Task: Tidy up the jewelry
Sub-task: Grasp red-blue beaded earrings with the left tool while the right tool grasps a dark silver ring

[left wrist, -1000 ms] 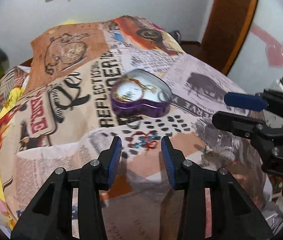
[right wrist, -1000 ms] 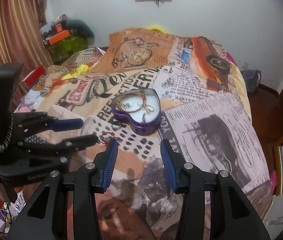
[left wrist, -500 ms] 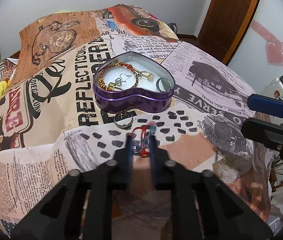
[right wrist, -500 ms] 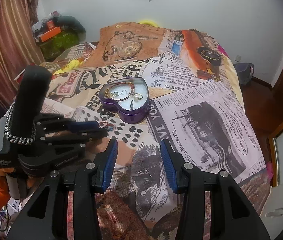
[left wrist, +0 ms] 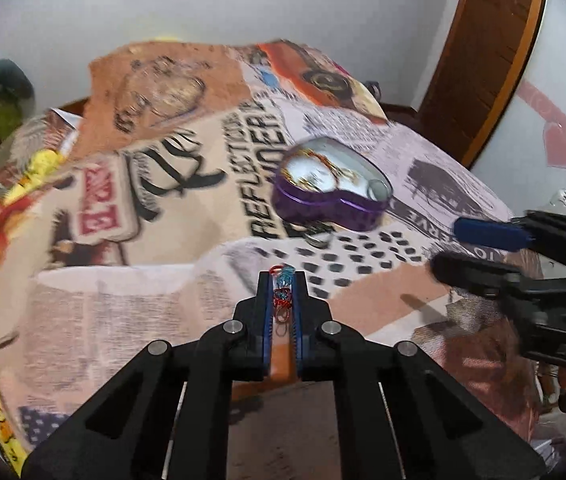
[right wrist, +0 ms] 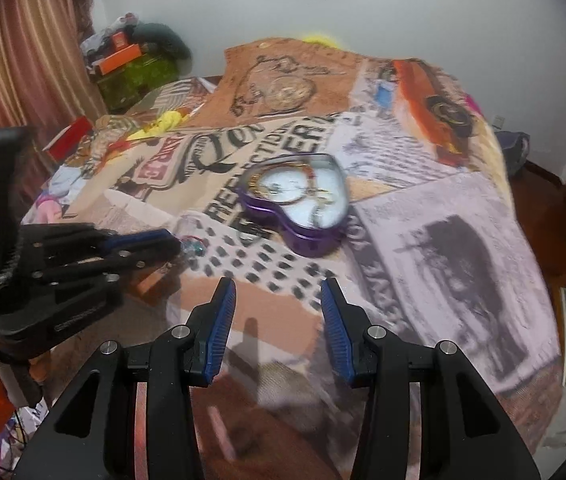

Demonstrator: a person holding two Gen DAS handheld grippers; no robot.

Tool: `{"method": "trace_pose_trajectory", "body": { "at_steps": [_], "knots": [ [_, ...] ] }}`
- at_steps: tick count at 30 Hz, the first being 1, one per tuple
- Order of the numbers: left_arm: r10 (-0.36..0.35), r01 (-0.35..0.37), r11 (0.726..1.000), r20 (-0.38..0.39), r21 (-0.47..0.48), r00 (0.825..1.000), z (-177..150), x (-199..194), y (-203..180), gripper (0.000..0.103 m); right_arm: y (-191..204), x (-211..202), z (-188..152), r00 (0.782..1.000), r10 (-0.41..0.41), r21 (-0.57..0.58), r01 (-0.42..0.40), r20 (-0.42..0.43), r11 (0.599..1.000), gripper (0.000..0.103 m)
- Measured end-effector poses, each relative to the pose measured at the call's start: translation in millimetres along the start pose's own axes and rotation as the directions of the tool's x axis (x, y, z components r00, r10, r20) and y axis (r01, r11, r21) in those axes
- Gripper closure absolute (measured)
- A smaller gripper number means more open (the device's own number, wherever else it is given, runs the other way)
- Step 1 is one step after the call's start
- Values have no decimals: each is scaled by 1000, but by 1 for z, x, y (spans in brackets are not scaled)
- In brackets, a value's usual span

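My left gripper [left wrist: 282, 292] pinches the red-and-blue bracelet [left wrist: 282, 294] short of the purple heart tin [left wrist: 329, 208], while my right gripper [right wrist: 278, 312] hangs spread apart.

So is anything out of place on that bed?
One silver ring lies loose on the patchwork bedspread, just outside the purple heart-shaped tin holding the other jewelry. Nothing looks spilled or damaged.

Both views ride on the grippers, low over the printed bedspread [left wrist: 131, 248], looking forward and slightly down toward the far wall. The left wrist view sits left of the right one. Both share the heart-shaped tin [left wrist: 333, 200] at upper centre, and each catches the other gripper at its frame edge.
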State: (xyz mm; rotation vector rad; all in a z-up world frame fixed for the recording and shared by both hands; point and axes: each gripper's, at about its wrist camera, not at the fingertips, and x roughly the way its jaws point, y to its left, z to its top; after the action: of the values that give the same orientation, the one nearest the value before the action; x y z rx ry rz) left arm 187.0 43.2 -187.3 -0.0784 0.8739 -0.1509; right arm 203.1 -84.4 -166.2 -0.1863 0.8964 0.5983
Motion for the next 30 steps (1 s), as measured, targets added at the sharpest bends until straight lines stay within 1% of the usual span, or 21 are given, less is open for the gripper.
{"method": "trace_pose_trajectory", "body": {
  "at_steps": [3,5,9,14,16,18,23,27,30],
  "knots": [
    [-4,4,1000,23,-19,1000,1,-9,8,96,6,18,6,999,28,-17,-28,-27,999,63],
    [4,-3,1000,38,-23,999,2,-12,10,96,9,31,10,997,60,-32,-62,-51,998,63],
    [-7,10,999,60,-47,998,2,-16,15,96,10,54,17,992,65,-43,-69,-106,997,63],
    [-6,9,999,71,-46,997,1,-16,17,96,8,61,25,988,87,-36,-92,-124,995,63],
    [-3,7,999,78,-46,997,2,-16,18,96,8,65,28,987,90,-35,-95,-133,995,65],
    [-5,8,999,84,-46,996,2,-17,18,96,9,70,29,984,96,-41,-104,-151,994,72],
    [-9,13,999,93,-46,996,4,-18,21,96,13,79,32,982,76,-66,-88,-174,994,74],
    [-9,13,999,95,-45,995,5,-17,21,96,13,82,33,983,54,-96,-71,-177,993,83],
    [0,4,999,92,-44,996,3,-15,20,96,10,84,34,983,61,-88,-77,-174,993,84]
  ]
}}
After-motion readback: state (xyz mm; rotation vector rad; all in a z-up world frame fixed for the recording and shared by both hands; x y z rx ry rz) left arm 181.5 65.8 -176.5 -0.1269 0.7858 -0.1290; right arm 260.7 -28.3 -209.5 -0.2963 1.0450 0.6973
